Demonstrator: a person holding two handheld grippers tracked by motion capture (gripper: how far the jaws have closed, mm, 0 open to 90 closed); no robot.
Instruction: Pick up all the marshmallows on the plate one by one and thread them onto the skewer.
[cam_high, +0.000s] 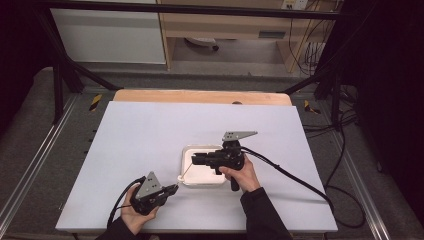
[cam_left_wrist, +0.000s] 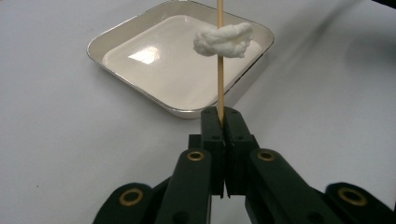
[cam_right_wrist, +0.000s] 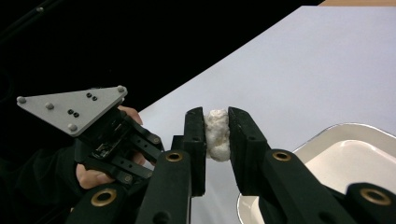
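In the right gripper view, the right gripper (cam_right_wrist: 217, 135) rises from the bottom edge with its two black jaws pressed on a small white lump of cotton-like fluff (cam_right_wrist: 217, 134), which sits squeezed between the pads. Behind and to the left, a hand (cam_right_wrist: 100, 172) holds the left gripper (cam_right_wrist: 112, 144), topped by a grey three-cornered plate. At the lower right lies the rim of a shallow white square tray (cam_right_wrist: 327, 135) on the pale grey table surface (cam_right_wrist: 303, 70)

skewer (cam_left_wrist: 219, 56) top cut off, tray (cam_right_wrist: 355, 154) partly out of frame
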